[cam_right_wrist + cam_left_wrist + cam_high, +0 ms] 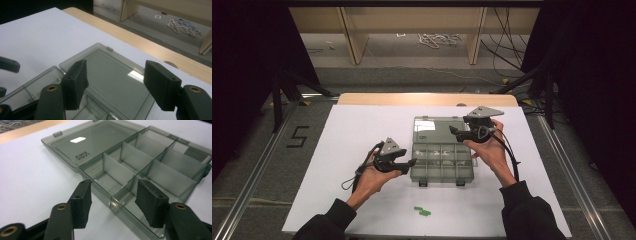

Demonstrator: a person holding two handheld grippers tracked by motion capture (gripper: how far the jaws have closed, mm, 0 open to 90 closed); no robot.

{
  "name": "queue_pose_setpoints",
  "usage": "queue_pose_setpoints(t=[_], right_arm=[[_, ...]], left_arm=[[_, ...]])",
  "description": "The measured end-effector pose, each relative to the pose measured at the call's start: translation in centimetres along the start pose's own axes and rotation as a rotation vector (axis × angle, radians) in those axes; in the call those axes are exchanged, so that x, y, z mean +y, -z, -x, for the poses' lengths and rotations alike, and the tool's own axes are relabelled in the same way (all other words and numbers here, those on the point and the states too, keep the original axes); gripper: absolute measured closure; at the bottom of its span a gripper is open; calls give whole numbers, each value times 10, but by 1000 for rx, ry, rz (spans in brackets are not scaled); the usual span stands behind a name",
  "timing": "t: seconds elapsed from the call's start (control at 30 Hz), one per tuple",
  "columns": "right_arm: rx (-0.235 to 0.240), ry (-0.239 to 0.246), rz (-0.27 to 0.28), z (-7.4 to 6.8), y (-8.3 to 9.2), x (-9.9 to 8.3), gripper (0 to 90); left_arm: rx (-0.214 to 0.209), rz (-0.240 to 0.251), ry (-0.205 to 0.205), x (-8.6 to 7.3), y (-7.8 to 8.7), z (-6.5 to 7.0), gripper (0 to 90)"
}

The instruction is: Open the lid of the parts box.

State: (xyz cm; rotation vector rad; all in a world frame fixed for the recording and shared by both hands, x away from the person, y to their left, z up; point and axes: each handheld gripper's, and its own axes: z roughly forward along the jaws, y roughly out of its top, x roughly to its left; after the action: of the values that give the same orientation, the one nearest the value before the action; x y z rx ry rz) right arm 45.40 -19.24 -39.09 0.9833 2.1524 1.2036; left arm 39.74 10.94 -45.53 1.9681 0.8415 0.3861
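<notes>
A smoky clear organizer box (441,176) lies open in the middle of the white sheet, its lid (432,131) folded flat toward the far side. Dividers (155,172) split the box into several compartments that look bare. My left gripper (411,164) is at the box's left wall. In the left gripper view it (113,195) stands open with the box's near corner between its jaws, the pads not pressing on it. My right gripper (453,131) hovers over the lid's right side, held by a hand. It (117,80) is open above the lid (110,72), holding nothing.
Two small green pieces (422,211) lie on the white sheet (357,135) near the front edge. A wooden table edge (427,99) runs along the far side. Beyond it are floor cables (439,39) and dark stands on both sides.
</notes>
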Motion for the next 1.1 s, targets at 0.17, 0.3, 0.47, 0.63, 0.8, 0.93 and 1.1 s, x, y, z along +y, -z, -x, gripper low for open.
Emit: queue_pose_setpoints(t=[0.17,0.3,0.47,0.63,0.8,0.93,1.1], right_arm=[[36,15,-12,-15,8,1,320],[57,41,-21,-25,13,-2,302],[81,56,-23,-35,19,-6,292],[97,74,-20,-45,20,-9,283],[122,95,-18,-53,22,-10,268],[138,102,-35,-60,25,-14,266],[150,131,-44,-68,29,-18,263]], left_arm=[[-17,39,-4,2,16,2,368],[-25,69,-13,2,29,4,339],[-30,114,-20,0,44,7,308],[-24,137,-24,-3,56,10,297],[-14,147,-41,-9,65,10,287],[-16,168,-53,-14,72,9,278],[-9,208,-48,-16,80,9,266]])
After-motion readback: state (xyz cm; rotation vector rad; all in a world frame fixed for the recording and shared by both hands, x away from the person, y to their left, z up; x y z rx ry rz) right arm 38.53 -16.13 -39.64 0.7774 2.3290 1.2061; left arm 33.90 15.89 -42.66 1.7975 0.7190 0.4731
